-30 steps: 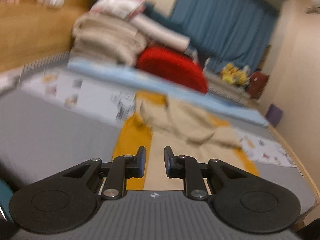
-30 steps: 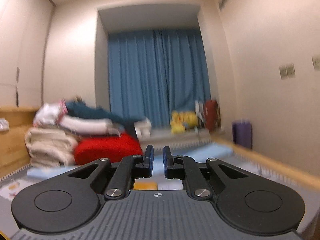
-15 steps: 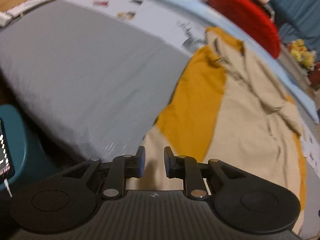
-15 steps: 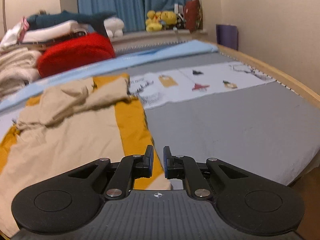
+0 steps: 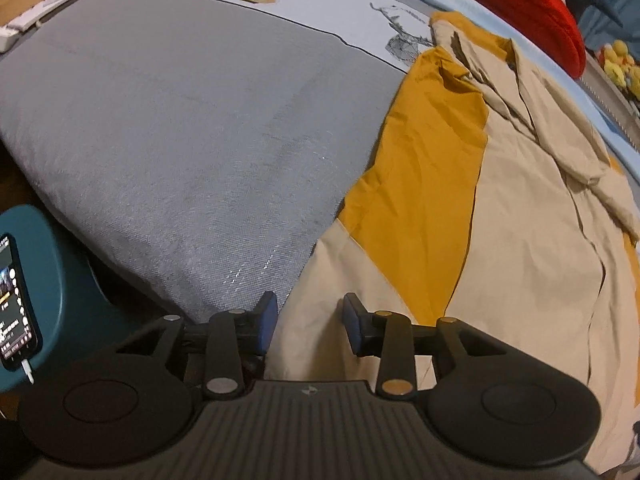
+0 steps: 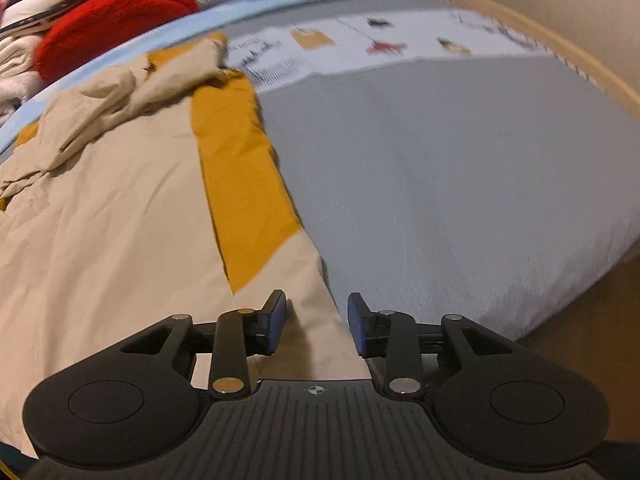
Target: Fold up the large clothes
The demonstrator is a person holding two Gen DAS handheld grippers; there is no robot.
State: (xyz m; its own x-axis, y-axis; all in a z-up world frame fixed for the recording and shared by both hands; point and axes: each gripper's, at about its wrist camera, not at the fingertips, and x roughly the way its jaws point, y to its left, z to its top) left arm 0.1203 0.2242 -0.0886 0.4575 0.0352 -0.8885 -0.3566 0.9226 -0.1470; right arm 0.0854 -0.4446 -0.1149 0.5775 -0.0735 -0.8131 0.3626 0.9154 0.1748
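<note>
Grey bedspread (image 5: 192, 128) under a beige-and-mustard garment (image 5: 520, 240), both tongs (image 5: 310, 324) (image 6: 317, 322) opening, nothing gripped

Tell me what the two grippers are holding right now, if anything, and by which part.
Nothing is held. The left gripper and right gripper are opening their jaws above the near hem corners of the beige and mustard garment, pads not pressing cloth.

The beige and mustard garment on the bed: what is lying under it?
The garment lies spread on a grey bed cover, which shows bare beside it. A printed sheet shows farther up. Whatever sits directly beneath the fabric is hidden.
</note>
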